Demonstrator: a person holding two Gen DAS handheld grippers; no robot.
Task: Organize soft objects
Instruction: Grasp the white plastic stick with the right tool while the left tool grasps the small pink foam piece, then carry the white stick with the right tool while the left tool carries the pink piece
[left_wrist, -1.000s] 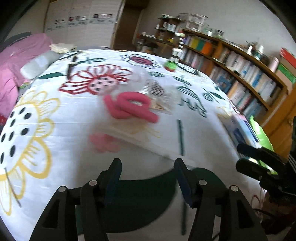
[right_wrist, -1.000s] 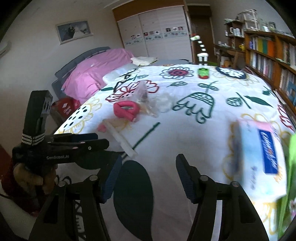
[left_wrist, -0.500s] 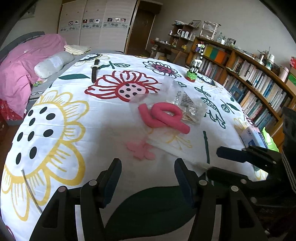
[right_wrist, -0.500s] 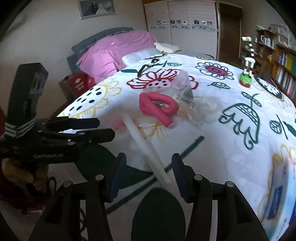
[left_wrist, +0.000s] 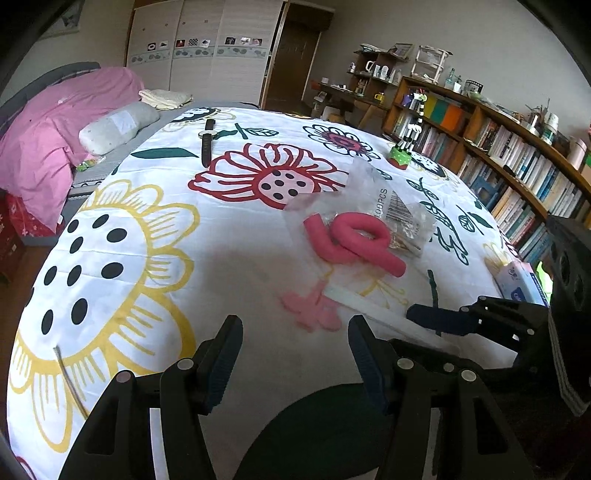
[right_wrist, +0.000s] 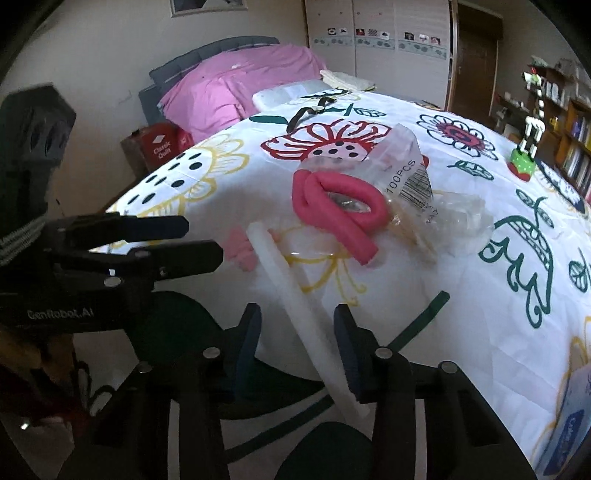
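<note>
A curled red-pink foam tube (left_wrist: 354, 242) (right_wrist: 340, 205) lies mid-bed on a flowered quilt, beside a clear plastic bag (left_wrist: 391, 214) (right_wrist: 406, 173). A long white foam stick (right_wrist: 299, 295) (left_wrist: 365, 301) lies in front of it. A small pale pink foam piece (left_wrist: 314, 308) (right_wrist: 240, 247) lies at its far end. My right gripper (right_wrist: 297, 343) is open, its fingers either side of the white stick's near part. My left gripper (left_wrist: 295, 356) is open and empty, just short of the pale pink piece.
A black wristwatch (left_wrist: 207, 142) lies at the far side of the bed. A zebra figure on a green base (left_wrist: 404, 147) stands far right. A tissue pack (left_wrist: 521, 282) lies at the right edge. Bookshelves (left_wrist: 517, 166) line the right wall; pink bedding (left_wrist: 55, 129) lies left.
Both grippers have moved forward and swung left over the bed. The right gripper's jaws have narrowed and come to straddle the white stick. The left gripper has neared the pale pink piece.
</note>
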